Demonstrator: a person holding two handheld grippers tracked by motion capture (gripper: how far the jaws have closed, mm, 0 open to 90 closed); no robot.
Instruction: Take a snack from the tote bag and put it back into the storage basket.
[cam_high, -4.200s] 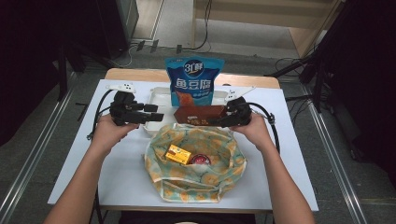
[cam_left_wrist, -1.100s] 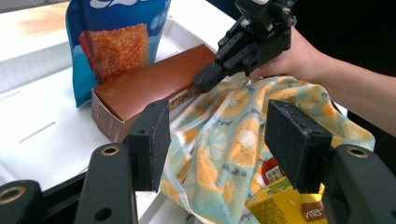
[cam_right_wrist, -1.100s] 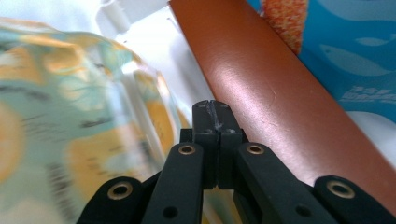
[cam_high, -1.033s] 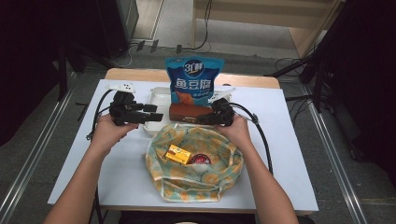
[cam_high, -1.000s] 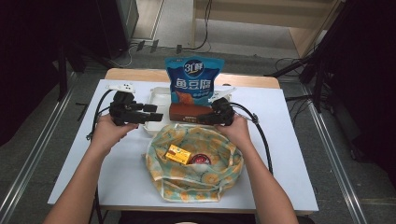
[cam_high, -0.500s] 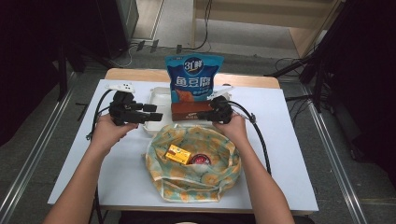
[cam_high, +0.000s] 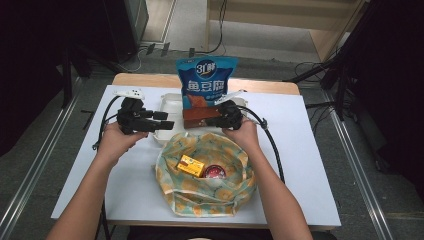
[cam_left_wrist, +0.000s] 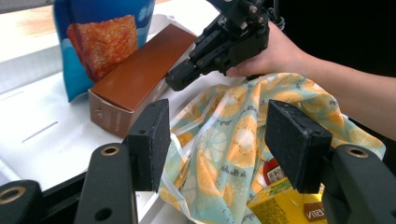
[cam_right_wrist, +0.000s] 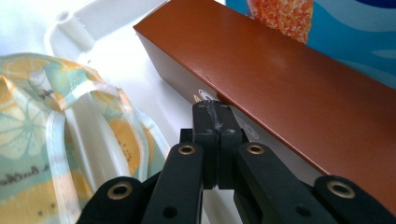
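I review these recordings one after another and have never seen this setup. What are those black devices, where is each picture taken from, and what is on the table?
A person sits at a white table and holds a hand-operated two-jaw gripper in each hand; there is no robot arm. The high view looks down from above the person. The two gripper views come from cameras riding on each gripper, looking along its black jaws.

On the table lie a lemon-print cloth bag with a yellow box and a red-lidded item inside, a brown box, a blue snack bag standing behind it, and a white tray.

The left gripper is open, hovering over the cloth bag's edge and holding nothing. The right gripper has its jaws closed together, tips at the brown box's lower edge, gripping nothing.
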